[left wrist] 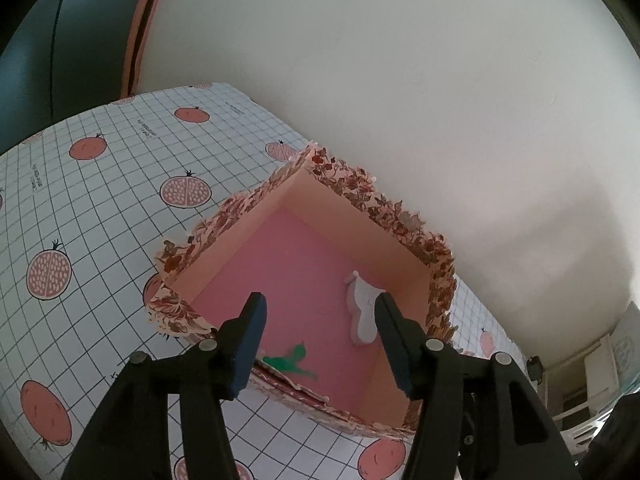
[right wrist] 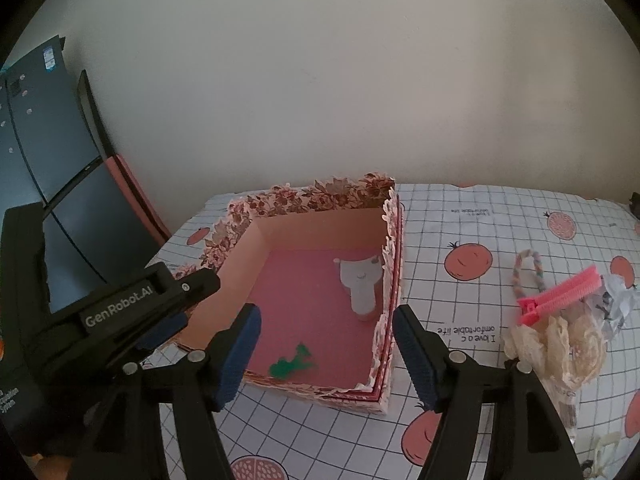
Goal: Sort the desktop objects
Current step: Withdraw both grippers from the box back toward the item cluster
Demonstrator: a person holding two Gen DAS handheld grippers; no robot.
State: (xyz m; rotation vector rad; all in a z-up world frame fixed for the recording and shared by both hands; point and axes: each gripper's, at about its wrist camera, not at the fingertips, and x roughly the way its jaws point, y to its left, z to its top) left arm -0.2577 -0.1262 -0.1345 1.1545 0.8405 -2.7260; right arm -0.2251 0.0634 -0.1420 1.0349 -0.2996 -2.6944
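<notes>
1. Box (right wrist: 320, 224): floral-edged, pink floor, centre of the right-wrist frame, standing on the gridded pomegranate tablecloth (right wrist: 500, 208). Inside: a green figure (right wrist: 292, 364) near the lower wall and a white piece (right wrist: 360, 284) by the right wall.
2. Left gripper (left wrist: 320, 340): lower middle of its own frame, jaws spread and empty, hanging over the box floor with the green figure (left wrist: 290, 360) just beside its left finger. Judged: a drop-off into the box is done or nearly so.
3. Right gripper (right wrist: 324, 354): lower middle of its frame, jaws spread, nothing between them, poised over the box's near edge.
4. Unsorted items, right side of the right-wrist frame: pink comb-like clip (right wrist: 560, 294), braided loop (right wrist: 526, 272), cream lace bundle (right wrist: 560, 344), crumpled wrapper (right wrist: 618, 300).
5. Next move, judged: the right gripper swings rightward to one of these, likely the clip, and closes across its narrow width.
6. View differences: only the right wrist shows the unsorted pile and the left gripper's body (right wrist: 132, 308) at left; the left wrist looks straight down into the box (left wrist: 360, 196) and shows the white piece (left wrist: 362, 312) partly behind its right finger.
</notes>
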